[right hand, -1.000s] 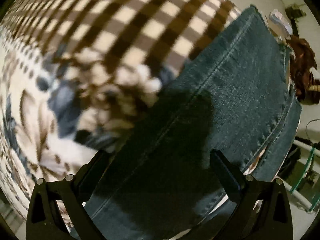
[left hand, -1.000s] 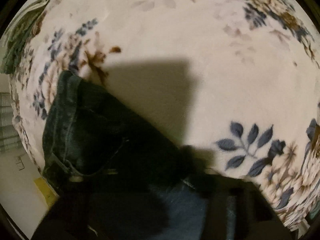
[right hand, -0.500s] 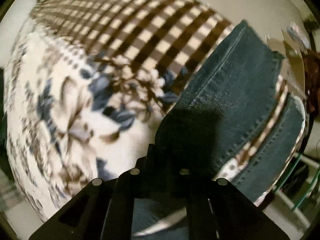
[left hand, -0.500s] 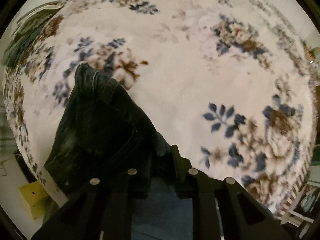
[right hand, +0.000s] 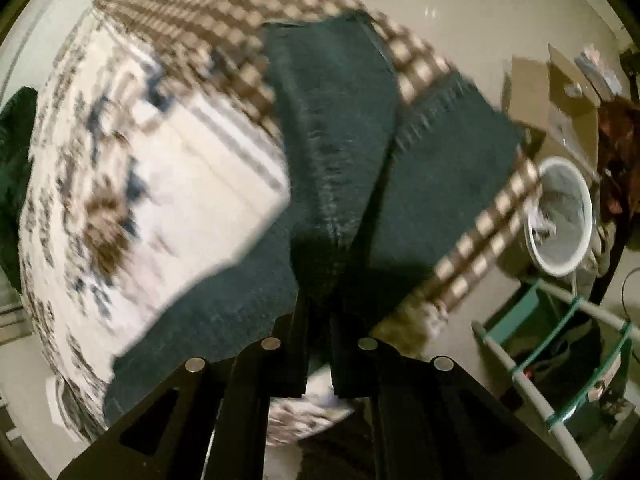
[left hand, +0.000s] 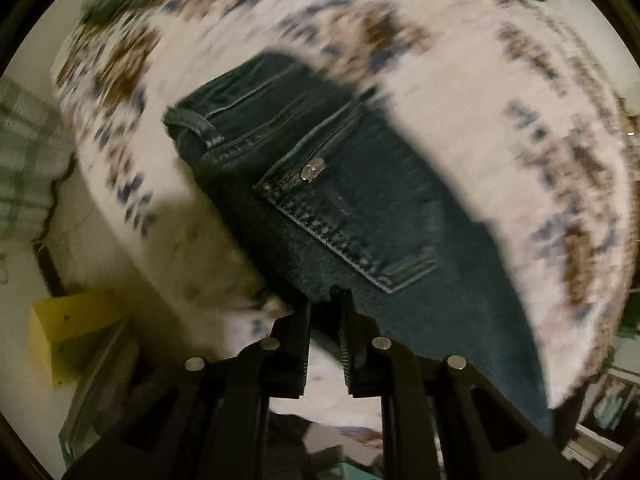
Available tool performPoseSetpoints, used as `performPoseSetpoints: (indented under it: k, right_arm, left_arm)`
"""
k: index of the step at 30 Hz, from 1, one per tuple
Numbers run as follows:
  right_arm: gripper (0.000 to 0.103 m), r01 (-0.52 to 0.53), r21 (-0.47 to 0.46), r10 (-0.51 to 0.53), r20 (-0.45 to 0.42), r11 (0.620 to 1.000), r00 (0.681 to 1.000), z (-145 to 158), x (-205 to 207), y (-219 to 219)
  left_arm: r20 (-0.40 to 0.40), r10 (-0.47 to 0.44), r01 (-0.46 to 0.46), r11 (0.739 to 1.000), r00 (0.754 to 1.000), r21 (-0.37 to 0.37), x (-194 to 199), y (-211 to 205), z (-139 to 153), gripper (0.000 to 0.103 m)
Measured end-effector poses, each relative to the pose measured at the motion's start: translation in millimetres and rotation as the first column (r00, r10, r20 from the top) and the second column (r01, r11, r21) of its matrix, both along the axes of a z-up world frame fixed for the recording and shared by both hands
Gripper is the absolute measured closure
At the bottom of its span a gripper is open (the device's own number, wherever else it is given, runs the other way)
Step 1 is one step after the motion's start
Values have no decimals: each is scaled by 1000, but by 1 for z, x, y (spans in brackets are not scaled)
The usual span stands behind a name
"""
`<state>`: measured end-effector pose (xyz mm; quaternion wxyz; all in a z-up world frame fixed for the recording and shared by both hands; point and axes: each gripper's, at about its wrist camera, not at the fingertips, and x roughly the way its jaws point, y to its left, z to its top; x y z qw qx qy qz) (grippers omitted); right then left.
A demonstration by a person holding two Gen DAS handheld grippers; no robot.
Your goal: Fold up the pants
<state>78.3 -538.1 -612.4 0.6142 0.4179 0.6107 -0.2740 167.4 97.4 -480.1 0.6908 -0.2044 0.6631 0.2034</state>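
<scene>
pants [left hand: 360, 184] pinched by both jaws, blanket [right hand: 168, 184]

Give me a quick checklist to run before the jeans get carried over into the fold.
1. Left tongs shut on the jeans edge: ok.
2. Right tongs shut on the jeans: ok.
3. Both legs gathered in the right grip: cannot tell; the legs split ahead of it.
4. Cloth free of snags on the blanket: cannot tell, blurred.
5. Bucket clear of the jeans: ok.
</scene>
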Motion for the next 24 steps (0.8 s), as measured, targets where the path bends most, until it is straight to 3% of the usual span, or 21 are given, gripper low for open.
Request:
performPoseSetpoints:
  k: [4, 6, 8, 10, 11, 13, 17, 20, 24]
  right_arm:
    - [95, -31, -10, 31, -30, 999, 999, -41, -19, 10]
    - [93, -54, -9, 53, -43, 999, 998, -60, -21, 10]
    - [78, -64, 11, 64, -60, 998, 996, -71, -24, 8]
    - [41, -79, 0, 79, -54, 997, 995, -69, -24, 7]
    - [38, -89, -15, 88, -35, 996, 996, -63, -26, 6]
    - [37, -110, -60, 109, -26, 992, 994, -49, -26, 4]
    - [32, -132, -189, 137, 11, 973, 991, -16, -13, -9]
    - [30, -179, -292, 190, 8, 940, 982, -10, 27, -21]
    - [30, -234, -350, 242, -23, 907, 970, -28, 82, -36]
  left_arm:
    - [-37, 18, -17, 999, 999, 29, -14, 7, -58, 92]
    - [-12, 20, -20, 1000, 1000, 5, -12, 8, -66, 91]
    - [49, 8, -7, 1000, 999, -18, -9, 4, -60, 91]
    - [102, -27, 29, 999, 994, -16, -8, -3, -47, 90]
    - [113, -45, 47, 999, 993, -10, -9, -7, -40, 88]
    - [127, -66, 66, 998, 990, 1, -13, -13, -27, 76]
    - [128, -89, 86, 996, 988, 27, -24, -29, -5, 35]
    - [134, -167, 158, 985, 977, 74, -25, -55, -2, 33]
    - [114, -317, 304, 945, 941, 121, -17, -112, -12, 33]
